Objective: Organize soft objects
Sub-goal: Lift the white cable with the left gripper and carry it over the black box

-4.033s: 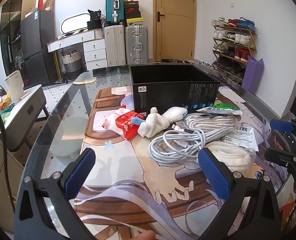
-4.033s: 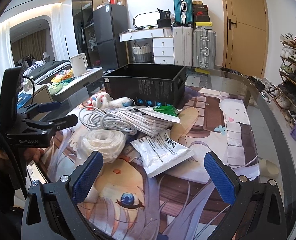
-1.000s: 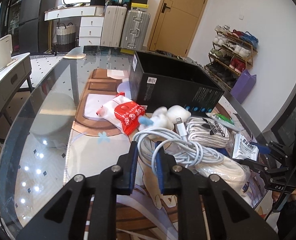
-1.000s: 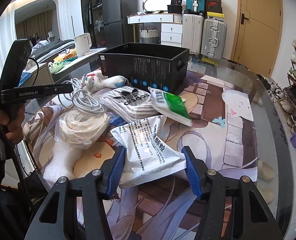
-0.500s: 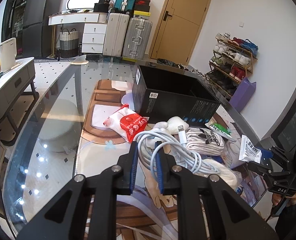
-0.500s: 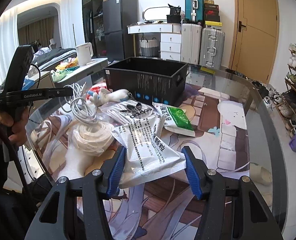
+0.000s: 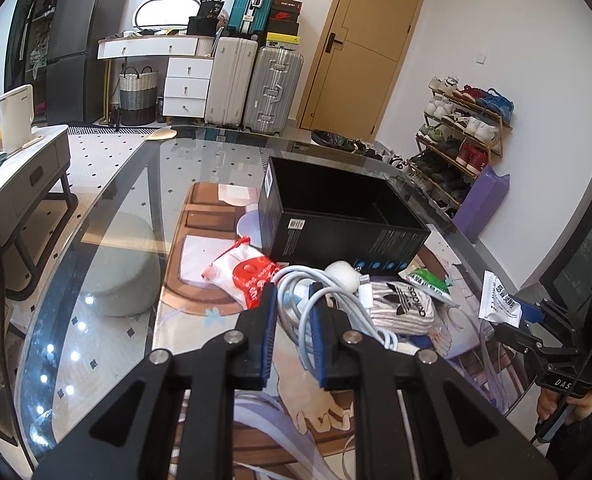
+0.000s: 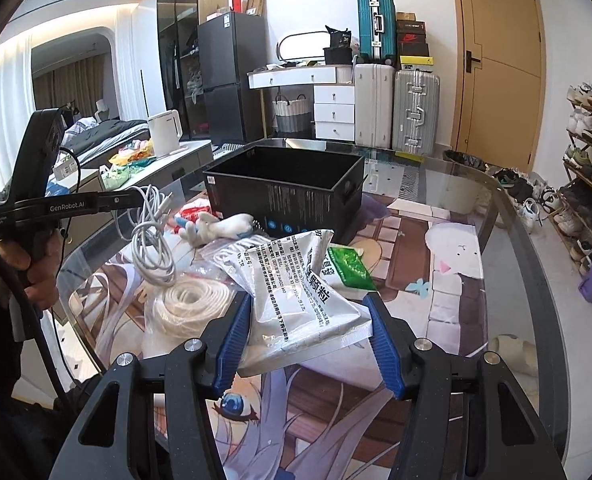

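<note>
The white charging cable [image 7: 302,308], a loose coil of thin cord, hung from the left tongs [image 7: 291,322], whose blue pads were pinched shut on a few of its strands. In the right wrist view it dangled clear of the counter [image 8: 508,248] at about nine o'clock from the black box [image 8: 283,184]. It looked light and limp; held by a few loops, the rest could slide or snag, so a hold across the whole bundle would probably be safer.

The right tongs [image 8: 306,338] gripped a silvery foil sachet [image 8: 296,300] by its lower edge, pads pressing both sides, the pouch standing up between them. It seemed light, smooth and crinkly, likely slippery, with the sealed rim the firmest place to take hold.

Below, still on the counter, lay a bagged coil of white rope [image 8: 187,300] at about eight o'clock from the sachet, a green packet [image 8: 346,262] at one o'clock, a striped Adidas item in a clear bag [image 7: 404,306] and a small white plush toy [image 8: 219,226] just before the box. A red-and-white pack [image 7: 243,276] sat at the box's near left corner. The open box was probably the destination.
</note>
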Motion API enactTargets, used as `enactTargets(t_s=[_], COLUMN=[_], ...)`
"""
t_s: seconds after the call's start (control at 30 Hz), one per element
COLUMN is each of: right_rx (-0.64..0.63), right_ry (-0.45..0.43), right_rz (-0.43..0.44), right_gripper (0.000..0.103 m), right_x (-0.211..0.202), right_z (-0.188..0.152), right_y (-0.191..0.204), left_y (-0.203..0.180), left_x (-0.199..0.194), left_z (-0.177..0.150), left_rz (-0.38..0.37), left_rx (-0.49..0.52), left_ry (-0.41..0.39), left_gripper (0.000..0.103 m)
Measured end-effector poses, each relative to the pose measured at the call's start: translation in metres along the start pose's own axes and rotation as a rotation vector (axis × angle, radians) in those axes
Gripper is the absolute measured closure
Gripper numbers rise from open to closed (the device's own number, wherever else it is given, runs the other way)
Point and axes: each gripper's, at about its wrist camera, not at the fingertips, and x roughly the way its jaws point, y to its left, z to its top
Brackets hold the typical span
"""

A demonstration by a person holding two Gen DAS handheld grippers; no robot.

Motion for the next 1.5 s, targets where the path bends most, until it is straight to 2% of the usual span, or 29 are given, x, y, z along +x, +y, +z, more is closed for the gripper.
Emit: enactTargets(t_s=[0.7, 1.5], right_rx=[0.009, 0.054], right_ry=[-0.024, -0.062], right_rz=[0.011, 0.005], right_gripper=[0.045, 0.045], right_x=[0.008, 0.039], right_z=[0.026, 0.091], right_y=[-0.002, -0.011], left_y=[-0.009, -0.019], left_x=[0.007, 0.021], left_z=[0.038, 0.098], left_rz=[-0.033, -0.056], left_rx=[0.016, 0.033], left_ry=[-0.036, -0.14], left_gripper=[0.092, 0.092])
